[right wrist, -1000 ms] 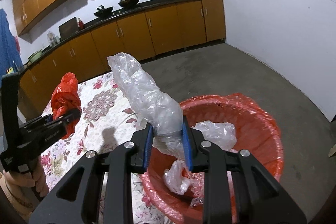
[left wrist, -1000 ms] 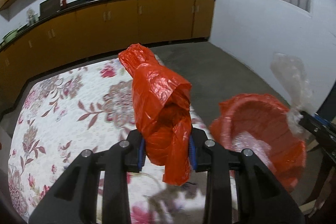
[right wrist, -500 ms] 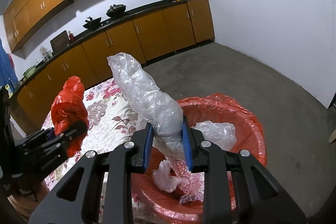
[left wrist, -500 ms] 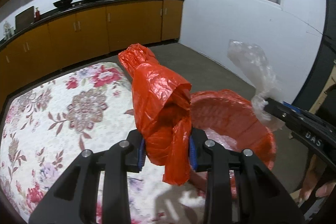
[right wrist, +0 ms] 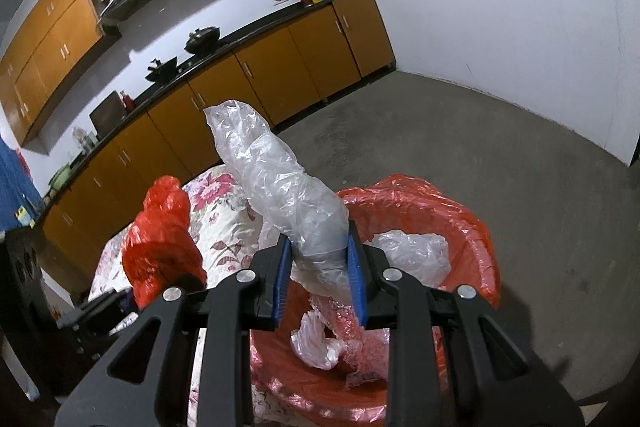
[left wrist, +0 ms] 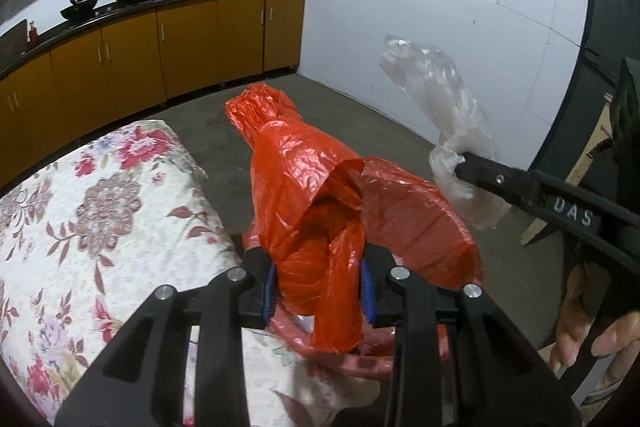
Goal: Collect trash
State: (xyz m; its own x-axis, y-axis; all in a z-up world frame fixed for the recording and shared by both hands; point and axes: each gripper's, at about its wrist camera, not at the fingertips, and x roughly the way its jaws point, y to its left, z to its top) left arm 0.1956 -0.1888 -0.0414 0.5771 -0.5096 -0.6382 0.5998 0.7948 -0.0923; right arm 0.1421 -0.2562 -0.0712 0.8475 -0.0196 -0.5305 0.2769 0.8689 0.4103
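While both tongs stay clamped, the left gripper (left wrist: 318,287) pinches a limp, feather-light red bag (left wrist: 308,211) mid-frame; the right gripper (right wrist: 319,277) squeezes slippery clear plastic (right wrist: 280,187) at its bunched waist.

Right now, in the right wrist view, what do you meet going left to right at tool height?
Left tool clamped on the red plastic bag → floral tablecloth → clear plastic bag in the right tool → red-lined bin → bare concrete floor.
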